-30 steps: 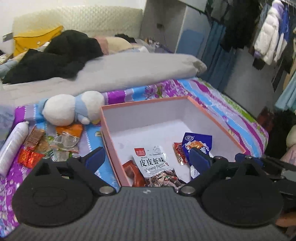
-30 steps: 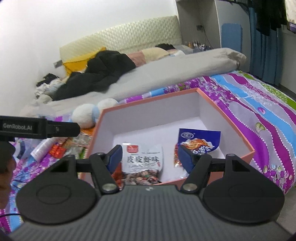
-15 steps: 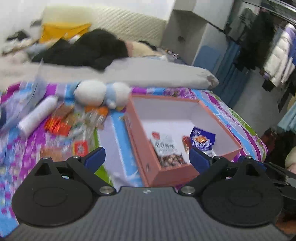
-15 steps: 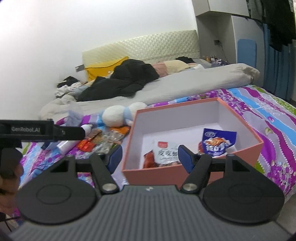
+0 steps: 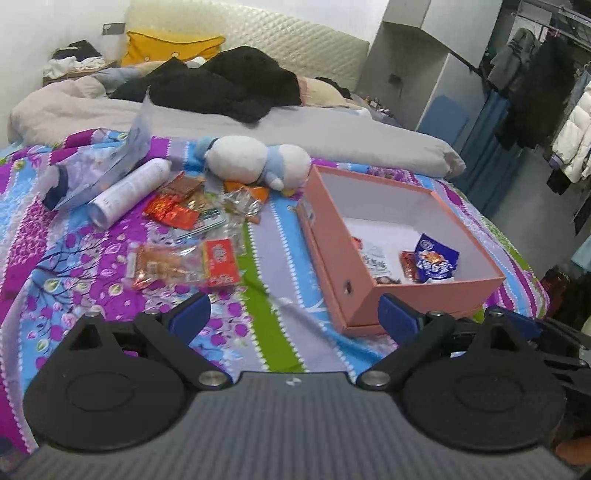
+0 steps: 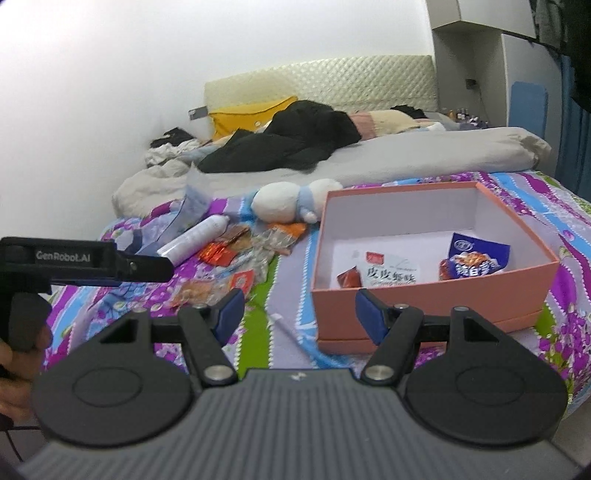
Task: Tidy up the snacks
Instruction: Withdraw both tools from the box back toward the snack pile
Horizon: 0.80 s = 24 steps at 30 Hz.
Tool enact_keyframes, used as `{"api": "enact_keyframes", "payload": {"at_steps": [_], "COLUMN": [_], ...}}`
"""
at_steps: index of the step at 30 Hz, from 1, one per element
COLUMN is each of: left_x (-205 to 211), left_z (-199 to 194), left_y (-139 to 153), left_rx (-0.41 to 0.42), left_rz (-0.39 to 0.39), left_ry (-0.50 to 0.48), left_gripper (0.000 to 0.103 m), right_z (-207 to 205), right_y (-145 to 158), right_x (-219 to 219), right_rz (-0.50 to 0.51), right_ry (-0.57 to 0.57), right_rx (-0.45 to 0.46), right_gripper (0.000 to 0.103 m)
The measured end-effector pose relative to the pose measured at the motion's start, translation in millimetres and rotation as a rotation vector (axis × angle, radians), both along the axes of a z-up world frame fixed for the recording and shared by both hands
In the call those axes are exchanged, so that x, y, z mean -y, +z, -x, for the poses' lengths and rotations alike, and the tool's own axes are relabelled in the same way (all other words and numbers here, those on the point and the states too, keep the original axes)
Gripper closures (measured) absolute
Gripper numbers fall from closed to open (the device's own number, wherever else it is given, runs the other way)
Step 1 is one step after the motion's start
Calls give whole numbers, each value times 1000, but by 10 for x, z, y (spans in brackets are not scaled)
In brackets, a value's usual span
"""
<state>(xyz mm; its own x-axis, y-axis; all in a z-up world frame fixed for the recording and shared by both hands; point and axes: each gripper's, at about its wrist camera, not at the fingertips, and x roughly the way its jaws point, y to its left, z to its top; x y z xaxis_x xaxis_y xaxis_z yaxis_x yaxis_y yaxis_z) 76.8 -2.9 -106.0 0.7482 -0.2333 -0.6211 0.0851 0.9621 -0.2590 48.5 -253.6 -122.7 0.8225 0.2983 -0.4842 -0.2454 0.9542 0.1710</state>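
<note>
Closest in, the left gripper [image 5: 293, 314] hangs over the flowered bedspread [image 5: 273, 343] with its blue fingers [image 5: 190, 314] spread wide and nothing between them. The right gripper [image 6: 299, 312] is the same story: jaws standing well apart, empty, with only the striped cloth showing in the gap. Off at the left edge of the right wrist view, a person's hand [image 6: 14, 365] grips the handle of the other tool.

Just beyond the left gripper, a clear snack packet [image 5: 184, 263] with an orange-red label lies flat on the spread, on its own, apart from the main pile. To the right of it sits the pink box [image 5: 436, 295], open on top and white inside, its near corner close to the right finger of each gripper. Inside the box, a white shrimp-flavour packet [image 6: 391, 271] lies flat beside a small red packet [image 6: 349, 277], and a blue packet [image 6: 476, 258] leans near the right wall.

Further back and left, a loose heap of snacks [image 5: 195, 210] in red, orange and clear wrappers is scattered on the bedspread. A white bottle [image 5: 129, 190] lies on its side just left of the heap, with a clear plastic bag [image 5: 107, 162] behind it. A white and blue plush toy [image 5: 255, 162] rests at the far edge of the heap, near the box's back corner.

Beyond that: a grey duvet [image 5: 295, 129], dark clothes [image 5: 229, 86], a yellow pillow [image 5: 173, 44] and the padded headboard [image 5: 258, 33].
</note>
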Motion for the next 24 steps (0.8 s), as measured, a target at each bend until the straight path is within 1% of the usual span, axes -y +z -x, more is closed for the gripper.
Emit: {"api": "enact_keyframes", "payload": {"at_steps": [6,12,16,20,24], "left_x": [-239,-455,-607,-800,-973], "left_z": [9,-141,-306,-532,-797], "left_y": [-88,-253,-402,-608,-845], "left_rx": [-4,-24,-44,-62,-77], "left_rz": [22,28,38,55,60], "left_ry": [34,70,100,127,149], "left_gripper": [4,4,4,4,4], "right_z": [-52,-195,-326,-518,-773], "right_y": [-40,-153,-236,-370,-522], "right_x": [-184,-403,-580,-796,-978], "right_rz": [10,46,80,147,157], "right_ry": [23,57,97,135,167], "right_rx": [0,-14,-9,12,-19], "right_gripper": [34,34,34,34,34]}}
